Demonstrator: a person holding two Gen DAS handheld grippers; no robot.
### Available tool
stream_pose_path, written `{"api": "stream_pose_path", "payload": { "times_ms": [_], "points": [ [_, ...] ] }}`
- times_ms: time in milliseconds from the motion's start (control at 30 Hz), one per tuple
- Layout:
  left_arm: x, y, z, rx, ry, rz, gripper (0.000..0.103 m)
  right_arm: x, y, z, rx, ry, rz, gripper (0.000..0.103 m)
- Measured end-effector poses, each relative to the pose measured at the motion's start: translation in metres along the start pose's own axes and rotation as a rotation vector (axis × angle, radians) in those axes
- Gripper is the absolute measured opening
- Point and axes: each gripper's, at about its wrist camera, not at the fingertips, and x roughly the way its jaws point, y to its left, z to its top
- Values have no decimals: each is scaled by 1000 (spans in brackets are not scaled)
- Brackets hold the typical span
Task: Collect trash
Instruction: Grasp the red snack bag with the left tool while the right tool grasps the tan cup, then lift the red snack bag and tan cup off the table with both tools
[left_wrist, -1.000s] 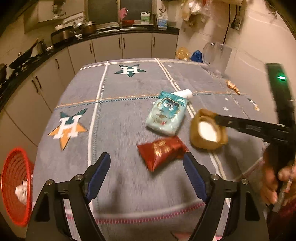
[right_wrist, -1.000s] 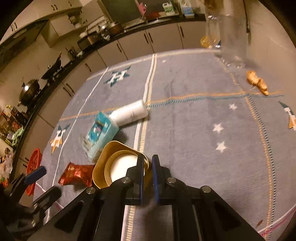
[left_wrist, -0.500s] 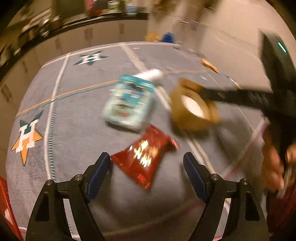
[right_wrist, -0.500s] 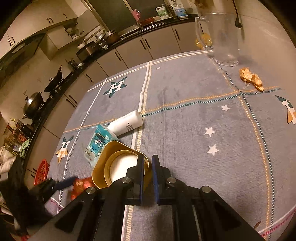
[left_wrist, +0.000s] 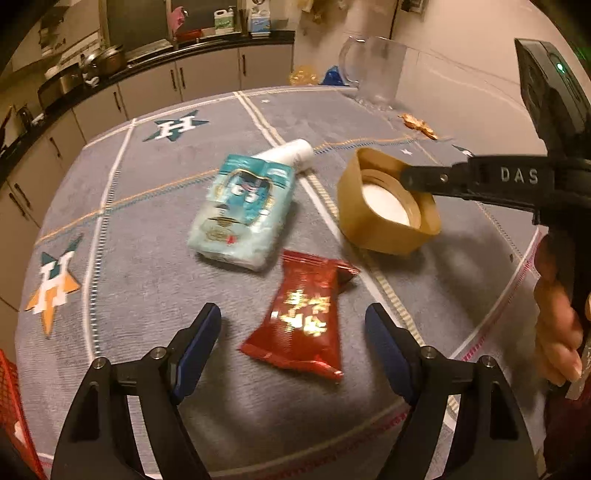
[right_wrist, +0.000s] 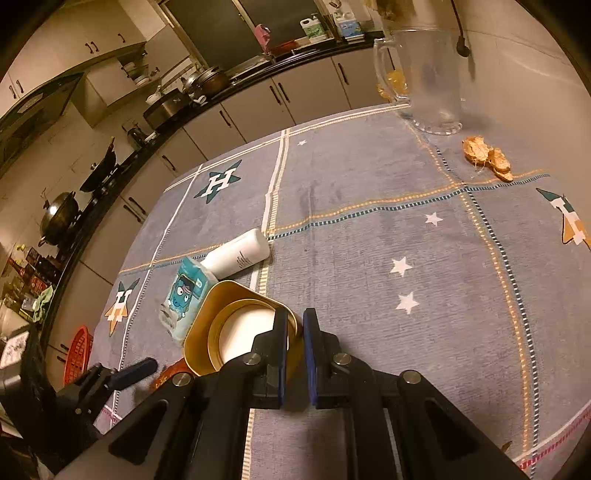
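- The red wrapper (left_wrist: 303, 317) lies flat on the tablecloth (left_wrist: 147, 280), just nearer the camera than the blue pack (left_wrist: 243, 210).
- Its long axis runs from its near edge up toward the gold tub (left_wrist: 388, 225).
- Left gripper (left_wrist: 293, 332): jaws wide, closing, with the wrapper between them and not yet touched.
- Right gripper (right_wrist: 294, 343): pinched on the tub's rim, holding it beside the pack.

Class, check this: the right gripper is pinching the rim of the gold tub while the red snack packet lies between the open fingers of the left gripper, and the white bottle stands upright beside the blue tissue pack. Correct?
Not quite. In the right wrist view the white bottle lies on its side, not upright. The rest holds.
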Motion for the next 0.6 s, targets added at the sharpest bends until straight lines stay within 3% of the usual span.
{"api": "stream_pose_path", "payload": {
  "times_ms": [100,200,600],
  "points": [
    [5,-2,0,-3,1,2,54,-1,-1,0,2,-2,-2,9],
    [4,0,0,-13,-18,11,44,-1,1,-2,-10,-2,-4,9],
    [-24,17,-3,-69,-161,-20,39,-2,29,-11,-144,-49,-65,9]
  ]
}}
